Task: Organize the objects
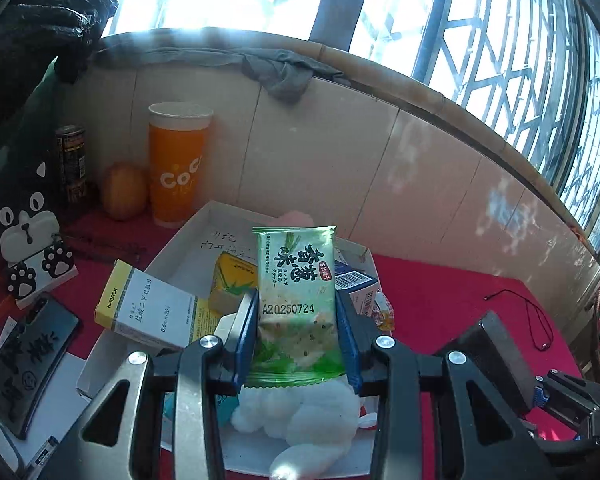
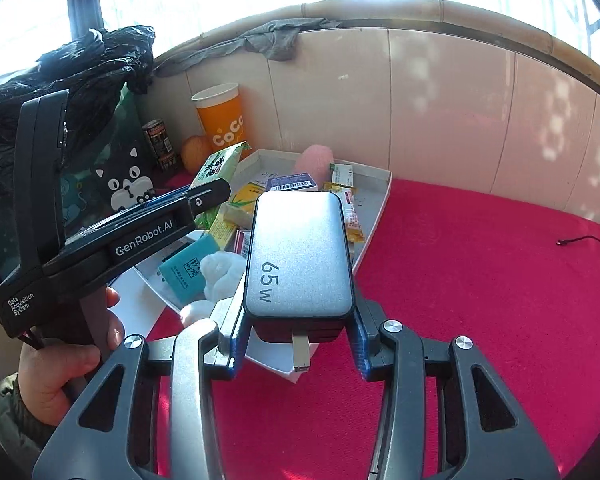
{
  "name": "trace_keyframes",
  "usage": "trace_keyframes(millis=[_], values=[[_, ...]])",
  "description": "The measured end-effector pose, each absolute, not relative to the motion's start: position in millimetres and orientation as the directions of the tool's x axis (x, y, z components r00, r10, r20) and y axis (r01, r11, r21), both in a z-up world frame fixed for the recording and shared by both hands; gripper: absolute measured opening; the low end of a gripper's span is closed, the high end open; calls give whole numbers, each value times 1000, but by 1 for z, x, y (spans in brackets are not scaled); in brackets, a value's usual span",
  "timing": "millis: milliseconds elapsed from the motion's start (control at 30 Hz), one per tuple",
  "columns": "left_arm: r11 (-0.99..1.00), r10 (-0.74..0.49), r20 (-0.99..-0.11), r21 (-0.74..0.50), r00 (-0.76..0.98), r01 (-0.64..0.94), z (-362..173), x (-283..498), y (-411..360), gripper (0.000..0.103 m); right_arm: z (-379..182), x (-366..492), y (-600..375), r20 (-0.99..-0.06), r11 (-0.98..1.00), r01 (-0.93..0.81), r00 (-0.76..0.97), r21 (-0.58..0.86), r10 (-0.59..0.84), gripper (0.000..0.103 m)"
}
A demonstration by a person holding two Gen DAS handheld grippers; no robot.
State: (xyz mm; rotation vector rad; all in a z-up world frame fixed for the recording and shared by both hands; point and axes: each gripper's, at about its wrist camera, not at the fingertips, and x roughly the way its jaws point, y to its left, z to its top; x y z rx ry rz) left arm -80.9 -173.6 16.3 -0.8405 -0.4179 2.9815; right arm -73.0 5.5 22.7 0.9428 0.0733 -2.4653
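Left wrist view: we are seeing the left gripper (image 1: 296, 328) pinching a glossy green cracker packet (image 1: 296, 296) upright between its blue pads, above a shallow white cardboard tray (image 1: 188, 240) crowded with boxes. Right wrist view: we are seeing the right gripper (image 2: 300, 332) clamping a smooth grey rounded charger (image 2: 300, 256), marked 65W, over the tray's near corner and the red cloth worktop (image 2: 480, 280).

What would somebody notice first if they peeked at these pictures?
Probably the green snack packet, held upright in the left gripper above a white box full of small things. Next, the grey charger marked 65W, clamped in the right gripper over the bright red tablecloth.
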Motion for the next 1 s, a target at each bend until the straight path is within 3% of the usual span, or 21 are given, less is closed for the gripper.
trace_keyframes(millis=[400,800,900,933,967,1000], values=[[-955,52,-608,-263,-792,139,9,-140,-235,37,11,-100,-67,-675,-802,585,-543,124,-500,41],[-953,42,-675,-249,-737,174,-12,-179,-252,38,-15,-141,-92,-714,-825,550,-527,127,-461,41],[-943,79,-680,-288,-729,167,-18,-185,-255,54,-16,-142,-94,-714,-827,551,-534,111,-452,41],[-943,86,-680,-292,-728,161,-19,-186,-254,75,-17,-144,-95,-714,-827,550,-534,113,-453,41],[-946,76,-674,-283,-735,161,-18,-185,-254,89,-17,-144,-96,-712,-828,550,-538,109,-451,41],[-948,62,-663,-273,-746,163,-16,-183,-253,89,-16,-145,-97,-710,-830,549,-545,99,-446,41]])
